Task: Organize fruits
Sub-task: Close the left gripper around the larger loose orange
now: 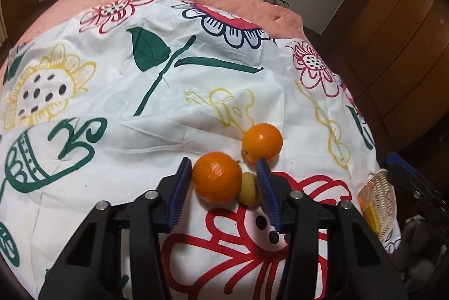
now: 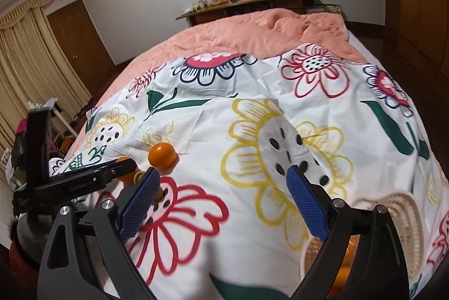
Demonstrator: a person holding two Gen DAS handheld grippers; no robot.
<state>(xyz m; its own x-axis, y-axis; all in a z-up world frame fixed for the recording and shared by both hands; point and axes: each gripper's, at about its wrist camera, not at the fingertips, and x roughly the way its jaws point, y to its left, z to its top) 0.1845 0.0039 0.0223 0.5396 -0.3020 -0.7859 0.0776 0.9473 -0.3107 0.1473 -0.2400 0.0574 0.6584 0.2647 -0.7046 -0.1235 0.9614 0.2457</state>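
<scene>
a: left hand-held gripper (image 1: 223,173)?
b: jaws straddle the near orange (image 1: 216,178) and a small yellow fruit (image 1: 249,189) on the bed's floral sheet (image 1: 140,109); pads not pressing.
a: right hand-held gripper (image 2: 221,189)?
b: spread wide, empty. basket (image 2: 404,218) beside it. second orange (image 1: 262,142) farther back.

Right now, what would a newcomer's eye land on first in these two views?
The bright oranges on the flowered sheet: one orange sits between the left gripper's blue fingers with a small yellow fruit tucked beside it, and a second orange lies just beyond. Next, the cream basket under the open, empty right gripper.
</scene>
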